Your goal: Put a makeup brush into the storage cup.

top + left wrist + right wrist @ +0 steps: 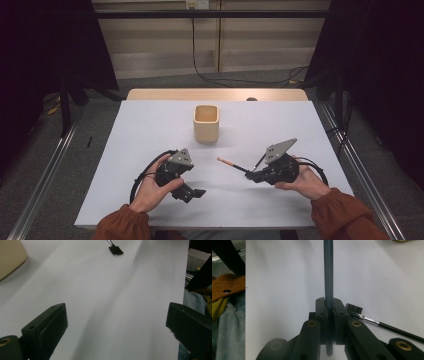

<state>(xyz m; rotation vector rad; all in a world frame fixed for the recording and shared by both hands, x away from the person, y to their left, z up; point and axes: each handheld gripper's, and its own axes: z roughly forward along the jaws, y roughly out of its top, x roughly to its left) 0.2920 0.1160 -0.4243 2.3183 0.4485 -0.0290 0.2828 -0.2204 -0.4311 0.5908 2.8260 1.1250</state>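
Counting two brushes: one dark-handled brush [328, 270] sitting clamped in the right claw [251, 175], and one black-bristled brush [353, 307] lying on the counter [150, 130]. Counting one beige square cup [206, 123]. Counting two claws, the left claw [192, 194] gaping wide. Counting two hands, the left hand [152, 187] and the right hand [300, 182], each gripping one claw. Counting one counter.

From where I stand, no lettering, label, brand mark or number can be read on anything here, neither on the wooden cup [206, 123], nor on the white worktop [145, 130], nor on the grey plates atop the tools.
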